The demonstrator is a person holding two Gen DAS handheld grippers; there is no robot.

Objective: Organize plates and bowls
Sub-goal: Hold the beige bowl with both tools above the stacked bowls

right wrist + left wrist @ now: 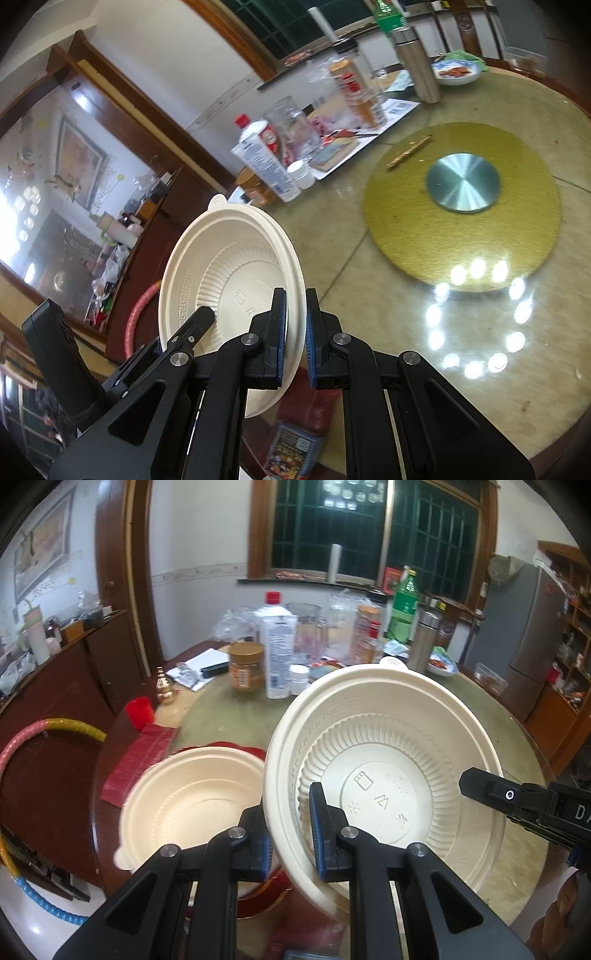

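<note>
Pinching the near-left rim of a tilted cream bowl (pixel 384 775), the left gripper (pixel 291 834) holds it above the table (pixel 229 720), right of a second bowl (pixel 192 801). From the right wrist, the right gripper (pixel 295 332) clamps the same bowl's (pixel 221 280) right rim, left of the golden turntable (pixel 406 229).

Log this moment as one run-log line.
left gripper: shut on cream bowl rim | right gripper: shut on opposite rim | bowl tilted, lifted | second bowl on table

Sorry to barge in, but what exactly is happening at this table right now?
A person is tidying up disposable bowls with two handheld grippers. The left gripper and the right gripper are both clamped on the rim of one cream bowl, held tilted above the round table. A second bowl sits upright at the table's edge.
</note>
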